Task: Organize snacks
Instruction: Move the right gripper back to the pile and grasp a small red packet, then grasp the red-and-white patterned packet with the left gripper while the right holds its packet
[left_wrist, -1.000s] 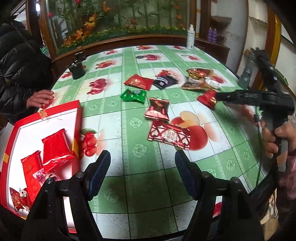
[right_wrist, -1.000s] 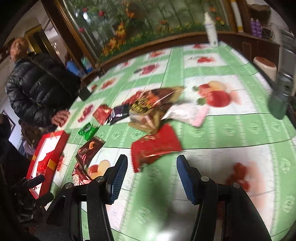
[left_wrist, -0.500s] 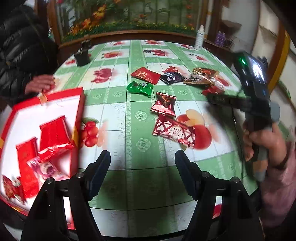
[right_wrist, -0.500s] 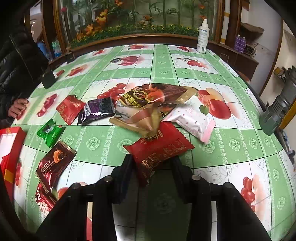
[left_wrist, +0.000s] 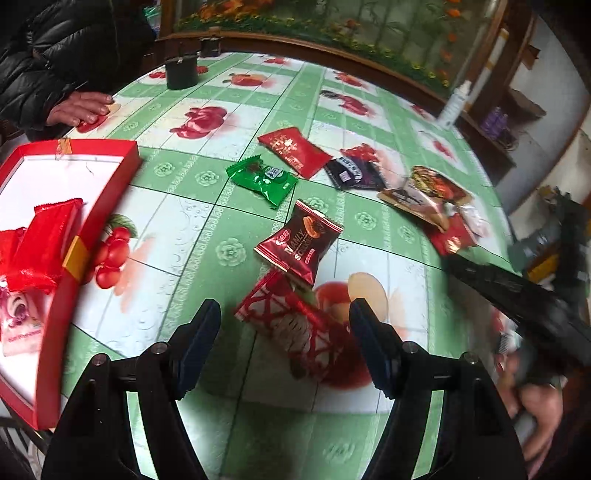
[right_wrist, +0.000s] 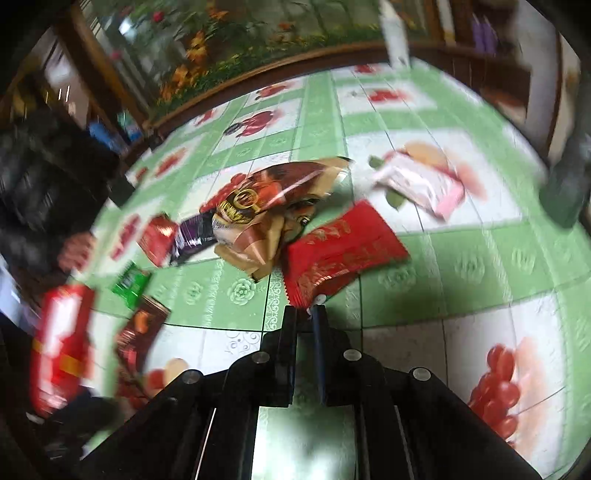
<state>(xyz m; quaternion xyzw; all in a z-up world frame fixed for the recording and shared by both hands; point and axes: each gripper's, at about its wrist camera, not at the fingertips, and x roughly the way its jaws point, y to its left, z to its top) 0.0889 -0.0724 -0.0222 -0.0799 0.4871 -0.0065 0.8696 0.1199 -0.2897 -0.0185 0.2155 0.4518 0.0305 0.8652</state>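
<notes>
My left gripper (left_wrist: 284, 317) is open, low over a red-and-white lattice snack packet (left_wrist: 295, 332) that lies between its fingertips, untouched as far as I can tell. A dark red packet (left_wrist: 299, 243) overlaps that packet's far end. My right gripper (right_wrist: 304, 308) is shut on the near corner of a red snack packet (right_wrist: 340, 251), which rests on the green fruit-print tablecloth (right_wrist: 461, 266). The same red packet (left_wrist: 450, 240) shows at the right of the left wrist view. A red box (left_wrist: 110, 192) with a white inside holds several red packets at the left.
A green packet (left_wrist: 262, 181), a red one (left_wrist: 293, 151), a purple one (left_wrist: 354, 173), a brown bag (left_wrist: 424, 192) and a pink packet (right_wrist: 417, 184) are scattered mid-table. A person's hand (left_wrist: 79, 109) rests at the far left edge. A black container (left_wrist: 181, 72) and a white bottle (left_wrist: 452, 105) stand at the back.
My right gripper's jaws have come together on the red packet's corner. My left gripper has rolled and moved down toward the lattice packet, which now lies between its fingers.
</notes>
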